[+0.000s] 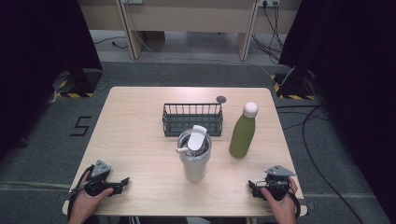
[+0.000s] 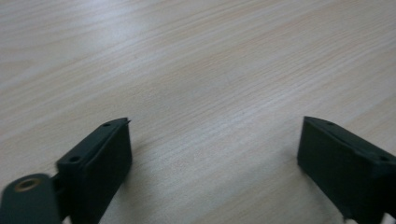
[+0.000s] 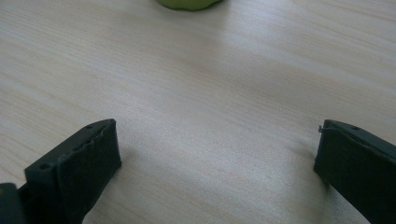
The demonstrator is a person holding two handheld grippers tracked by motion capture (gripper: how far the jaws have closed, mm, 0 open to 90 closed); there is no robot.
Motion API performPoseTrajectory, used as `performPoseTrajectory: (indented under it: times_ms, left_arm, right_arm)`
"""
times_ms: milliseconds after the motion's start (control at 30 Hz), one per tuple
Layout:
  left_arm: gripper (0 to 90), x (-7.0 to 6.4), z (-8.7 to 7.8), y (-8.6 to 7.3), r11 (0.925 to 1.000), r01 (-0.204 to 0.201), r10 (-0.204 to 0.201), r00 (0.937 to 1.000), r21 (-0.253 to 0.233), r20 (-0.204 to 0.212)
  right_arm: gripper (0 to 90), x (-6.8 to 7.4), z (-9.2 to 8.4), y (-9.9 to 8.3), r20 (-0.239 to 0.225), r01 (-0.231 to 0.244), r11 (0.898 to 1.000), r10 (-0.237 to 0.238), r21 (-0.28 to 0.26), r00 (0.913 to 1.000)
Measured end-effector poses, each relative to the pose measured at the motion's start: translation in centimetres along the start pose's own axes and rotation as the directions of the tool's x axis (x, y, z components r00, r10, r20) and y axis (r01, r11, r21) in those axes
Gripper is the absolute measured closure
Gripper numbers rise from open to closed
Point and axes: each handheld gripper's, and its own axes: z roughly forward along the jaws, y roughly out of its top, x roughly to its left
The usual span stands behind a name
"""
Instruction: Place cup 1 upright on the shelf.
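A white insulated tumbler (image 1: 194, 156) with a flip lid stands in the middle of the wooden table (image 1: 135, 140). To its right is an upright green bottle (image 1: 243, 131) with a white cap, whose base (image 3: 189, 3) edges into the right gripper view. Behind them sits a dark wire basket (image 1: 192, 119). My left gripper (image 1: 125, 180) rests at the near left corner, held by a hand; its jaws stand wide apart over bare wood (image 2: 212, 135). My right gripper (image 1: 251, 185) lies at the near right corner, open as well, nothing between its fingers (image 3: 217, 140).
A small dark round disc (image 1: 221, 99) lies near the far edge behind the basket. Grey carpet surrounds the table, with cables (image 1: 317, 140) on the right and dark curtains at both sides.
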Motion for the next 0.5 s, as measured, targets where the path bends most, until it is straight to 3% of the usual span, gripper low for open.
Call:
performPoseTrajectory:
  times_ms: [33,167,367,500]
  left_arm:
    - [16.1,0.0,0.0,0.0,1.0,0.0,0.0,1.0,0.0,0.0]
    - [15.1,-0.3,-0.2,0.0,0.9986,-0.043,0.042,0.9991,-0.032,-0.007]
    - [14.8,-0.5,-0.8,0.3,0.9927,-0.033,0.033,0.9994,-0.116,0.0]
    - [14.7,-1.3,-1.3,0.8,0.9846,-0.023,0.031,0.9986,-0.173,0.043]
  right_arm:
    - [0.3,0.0,0.0,0.0,0.0,0.0,1.0,0.0,0.0,1.0]
    - [0.3,0.0,0.0,0.0,0.0,-0.005,1.0,0.005,0.002,1.0]
    - [0.3,0.0,0.0,0.0,-0.001,-0.005,1.0,0.005,0.003,1.0]
    - [0.3,0.0,0.0,0.1,-0.003,-0.002,1.0,0.002,0.003,1.0]
